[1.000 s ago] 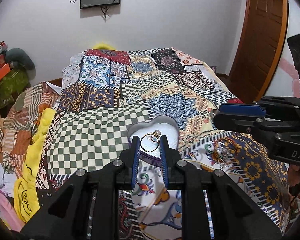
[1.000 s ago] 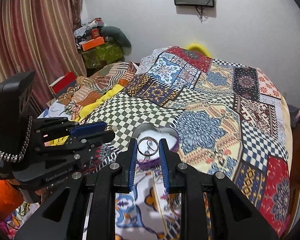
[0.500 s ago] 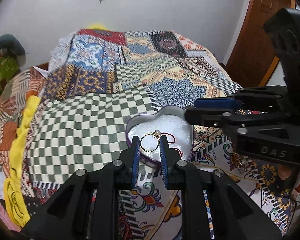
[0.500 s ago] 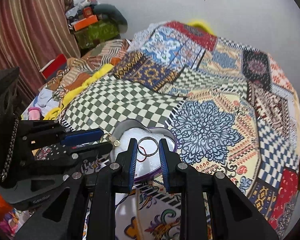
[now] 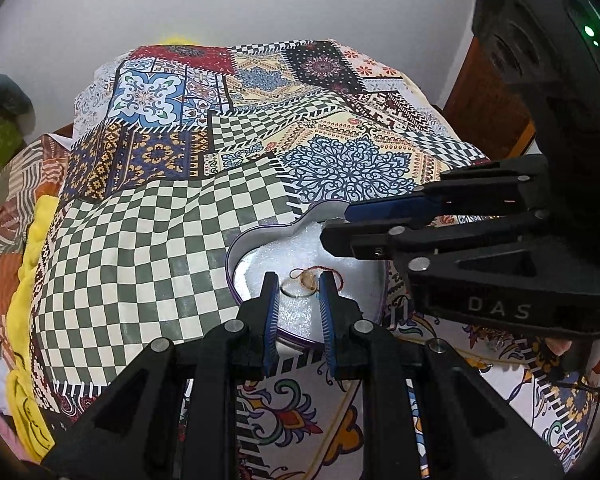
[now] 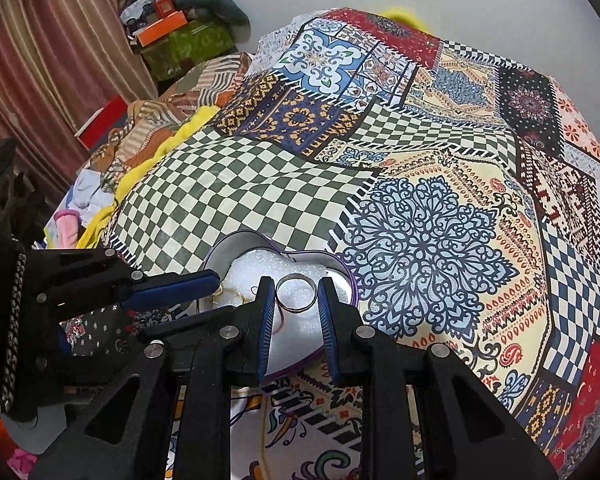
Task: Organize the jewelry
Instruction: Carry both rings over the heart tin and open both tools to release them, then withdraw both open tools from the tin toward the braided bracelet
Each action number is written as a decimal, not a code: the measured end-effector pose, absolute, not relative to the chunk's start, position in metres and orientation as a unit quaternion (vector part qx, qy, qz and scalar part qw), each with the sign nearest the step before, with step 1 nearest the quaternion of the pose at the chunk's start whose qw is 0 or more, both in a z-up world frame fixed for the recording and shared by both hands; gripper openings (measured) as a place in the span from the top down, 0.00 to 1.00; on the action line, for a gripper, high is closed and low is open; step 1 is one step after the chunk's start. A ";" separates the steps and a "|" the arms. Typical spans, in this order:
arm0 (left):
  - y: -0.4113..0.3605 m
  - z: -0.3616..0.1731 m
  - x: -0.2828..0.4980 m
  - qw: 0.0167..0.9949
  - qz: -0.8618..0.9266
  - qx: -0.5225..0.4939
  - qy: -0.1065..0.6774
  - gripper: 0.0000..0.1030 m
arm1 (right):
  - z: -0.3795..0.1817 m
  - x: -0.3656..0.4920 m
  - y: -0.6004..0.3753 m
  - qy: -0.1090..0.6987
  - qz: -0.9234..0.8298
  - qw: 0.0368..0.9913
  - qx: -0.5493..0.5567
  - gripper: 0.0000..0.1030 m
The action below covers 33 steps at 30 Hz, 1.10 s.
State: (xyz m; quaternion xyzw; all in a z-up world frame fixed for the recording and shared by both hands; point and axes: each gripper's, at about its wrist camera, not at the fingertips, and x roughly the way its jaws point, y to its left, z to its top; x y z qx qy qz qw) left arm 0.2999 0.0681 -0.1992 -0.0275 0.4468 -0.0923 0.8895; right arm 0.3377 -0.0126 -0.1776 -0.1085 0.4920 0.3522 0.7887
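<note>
A heart-shaped tin [image 5: 236, 248] with a white foam lining lies on the patchwork bedspread [image 5: 148, 240]. My left gripper [image 5: 299, 280] is shut on a thin gold ring [image 5: 300, 287] with a small charm, held low over the tin's foam beside a red thread [image 5: 334, 270]. My right gripper [image 6: 296, 286] is shut on a silver ring [image 6: 296, 293], also just above the tin [image 6: 220, 248]. The two grippers hang side by side over the tin: the right gripper [image 5: 336, 224] reaches in from the right, the left gripper [image 6: 216, 285] from the left.
The bed runs back to a white wall. Rumpled blankets and a yellow cloth [image 5: 32, 248] lie along its left side. A wooden door [image 5: 488, 112] stands at the right. Boxes and bags [image 6: 180, 40] are stacked by a curtain [image 6: 40, 60].
Both grippers have come down and forward over the heart tin, still holding their rings. The tin now fills the space under the fingertips, and the grippers are closer together.
</note>
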 end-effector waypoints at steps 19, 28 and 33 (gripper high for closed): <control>0.073 -0.159 0.272 0.908 -0.067 -0.030 0.413 0.81 | -0.133 0.306 -0.037 0.452 0.339 0.818 -0.111 0.80; 0.063 -0.134 0.243 0.918 -0.065 -0.031 0.391 0.66 | -0.100 0.270 -0.078 0.401 0.309 0.854 -0.119 0.68; 0.049 -0.131 0.233 0.916 -0.077 -0.028 0.394 0.66 | -0.098 0.259 -0.102 0.398 0.295 0.861 -0.112 0.66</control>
